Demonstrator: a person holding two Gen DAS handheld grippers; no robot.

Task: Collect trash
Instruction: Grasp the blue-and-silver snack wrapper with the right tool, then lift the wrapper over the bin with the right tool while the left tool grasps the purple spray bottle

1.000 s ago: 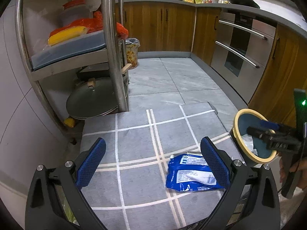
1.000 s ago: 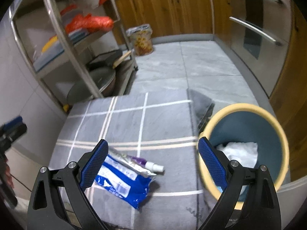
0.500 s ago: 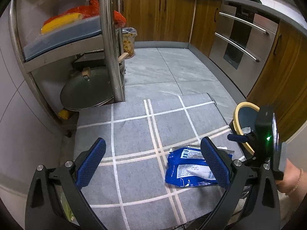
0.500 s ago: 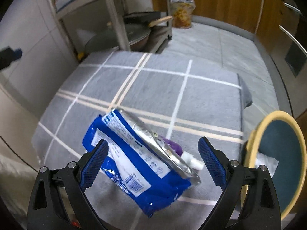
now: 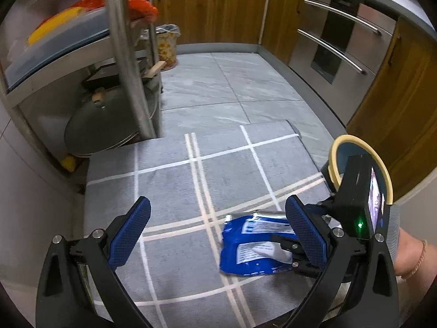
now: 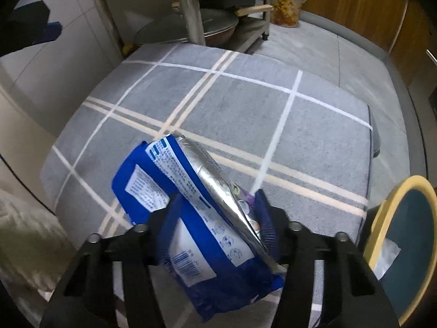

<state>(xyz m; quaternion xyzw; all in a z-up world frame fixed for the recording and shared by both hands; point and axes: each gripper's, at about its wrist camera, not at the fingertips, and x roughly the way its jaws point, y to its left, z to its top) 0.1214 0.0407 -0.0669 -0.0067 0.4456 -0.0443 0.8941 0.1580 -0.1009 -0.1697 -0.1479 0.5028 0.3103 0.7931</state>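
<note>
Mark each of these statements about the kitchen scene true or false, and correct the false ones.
1. The blue packet lies on the grey mat. True.
2. The right hand-held gripper is empty. False: its jaws are closing with the blue packet between them.
3. The left hand-held gripper is open and holds nothing. True.
4. The yellow-rimmed bin stands on the middle of the mat. False: it stands beside the mat's edge.
5. The bin is empty. False: something white lies inside.

Your packet on mat | bin right of mat | shelf rack behind mat
</note>
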